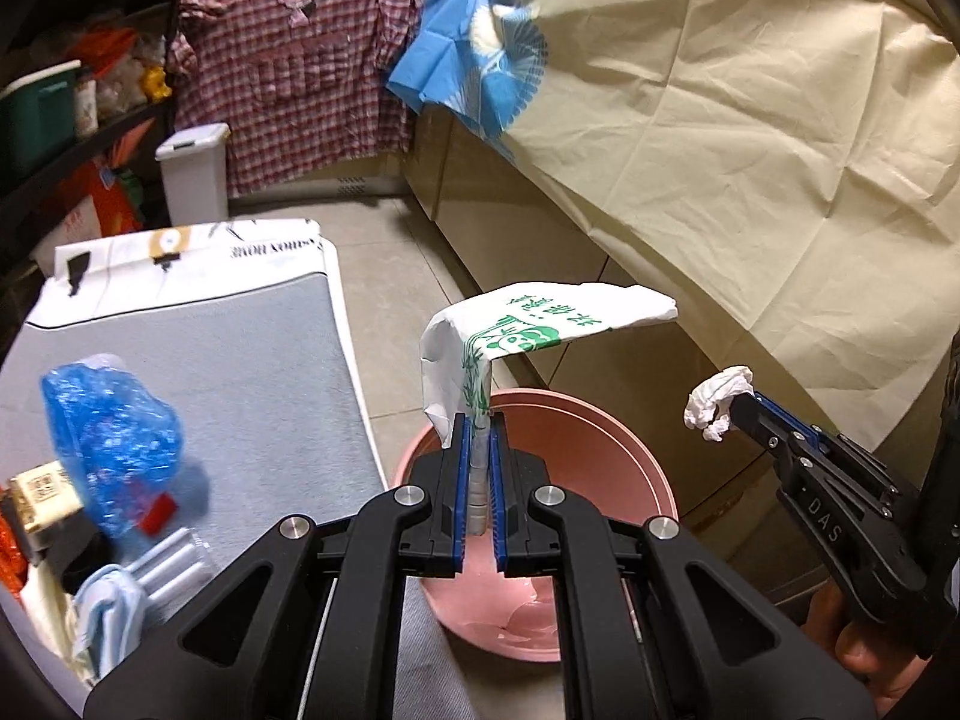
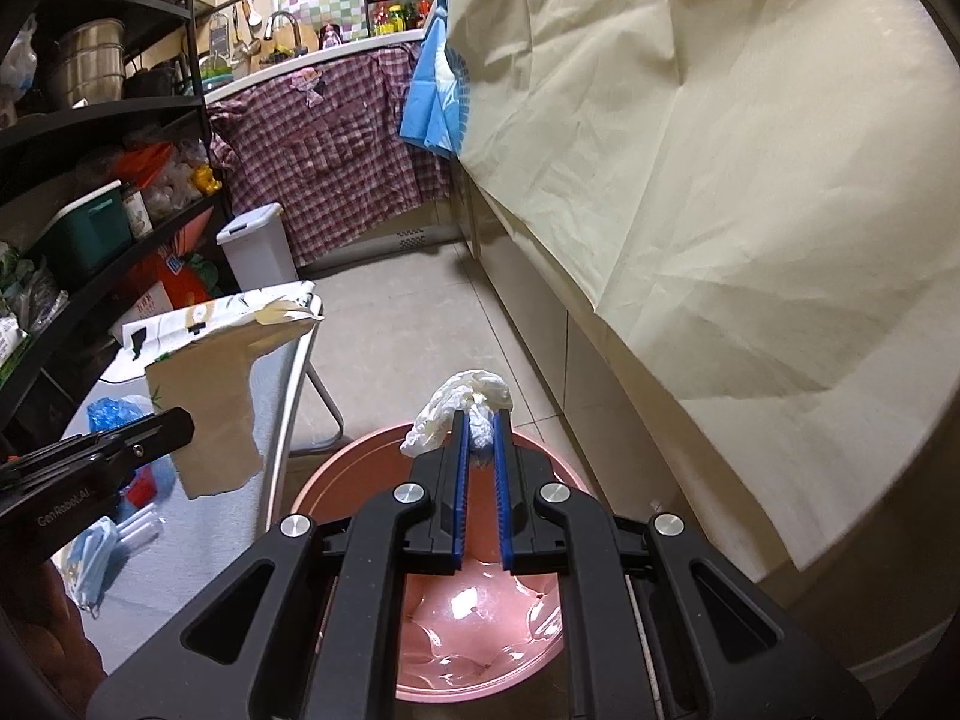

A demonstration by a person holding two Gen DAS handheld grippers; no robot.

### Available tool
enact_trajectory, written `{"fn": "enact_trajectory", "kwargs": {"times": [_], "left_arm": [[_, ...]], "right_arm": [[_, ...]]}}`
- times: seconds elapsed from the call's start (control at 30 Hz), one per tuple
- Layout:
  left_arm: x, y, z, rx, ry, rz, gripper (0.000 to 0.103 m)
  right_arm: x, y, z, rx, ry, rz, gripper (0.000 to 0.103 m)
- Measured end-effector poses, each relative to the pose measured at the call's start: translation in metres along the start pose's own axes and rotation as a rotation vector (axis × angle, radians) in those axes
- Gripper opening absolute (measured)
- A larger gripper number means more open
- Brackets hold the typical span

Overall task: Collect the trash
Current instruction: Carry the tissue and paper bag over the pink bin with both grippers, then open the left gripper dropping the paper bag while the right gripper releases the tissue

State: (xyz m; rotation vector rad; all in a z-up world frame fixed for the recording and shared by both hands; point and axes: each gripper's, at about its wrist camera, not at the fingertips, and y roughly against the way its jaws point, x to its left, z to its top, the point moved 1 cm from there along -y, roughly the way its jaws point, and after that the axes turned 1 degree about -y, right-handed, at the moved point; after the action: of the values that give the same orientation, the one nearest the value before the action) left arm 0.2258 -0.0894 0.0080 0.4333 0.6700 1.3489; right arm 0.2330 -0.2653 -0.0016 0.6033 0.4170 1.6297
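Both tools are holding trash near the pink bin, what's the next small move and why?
Probably open the right tool first: its crumpled tissue already hangs over the open pink bin, so it should drop in. The left tool grips a panda-print wrapper near the bin's rim.

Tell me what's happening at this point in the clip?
A person is clearing trash with a handheld gripper in each hand. The left gripper is shut on a white paper bag with a green panda print, and the right gripper is shut on a crumpled white tissue. Both pieces hang over the pink bin, lined with a pink bag, not yet dropped. On the grey-topped table beside it lie a blue plastic bag and a light blue face mask.
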Motion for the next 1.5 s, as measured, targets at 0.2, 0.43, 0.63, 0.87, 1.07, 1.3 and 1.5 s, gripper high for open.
{"fn": "enact_trajectory", "kwargs": {"times": [0.2, 0.43, 0.63, 0.87, 1.07, 1.3, 1.5], "left_arm": [[-0.006, -0.022, -0.001, 0.025, -0.021, -0.010, 0.006], [-0.008, -0.037, -0.003, 0.050, -0.024, -0.021, 0.006], [-0.012, -0.039, -0.005, 0.065, -0.040, -0.036, 0.007], [-0.008, -0.030, -0.002, 0.046, -0.023, -0.039, 0.025], [-0.004, -0.016, -0.003, 0.030, -0.022, -0.034, 0.025], [0.005, 0.014, -0.005, 0.002, -0.027, -0.031, 0.024], [0.015, 0.051, -0.003, -0.035, -0.040, -0.011, 0.024]], "right_arm": [[-0.001, -0.015, -0.002, 0.024, 0.002, -0.008, 0.008], [-0.001, -0.025, -0.002, 0.043, 0.001, -0.011, 0.009], [-0.004, -0.033, -0.002, 0.066, -0.015, -0.028, 0.014], [-0.002, -0.034, -0.001, 0.056, -0.009, -0.051, 0.048], [-0.002, -0.028, 0.000, 0.023, -0.005, -0.052, 0.048], [0.006, -0.012, 0.000, -0.028, 0.025, -0.033, 0.048], [0.013, 0.004, -0.001, -0.058, 0.041, -0.027, 0.048]]}}
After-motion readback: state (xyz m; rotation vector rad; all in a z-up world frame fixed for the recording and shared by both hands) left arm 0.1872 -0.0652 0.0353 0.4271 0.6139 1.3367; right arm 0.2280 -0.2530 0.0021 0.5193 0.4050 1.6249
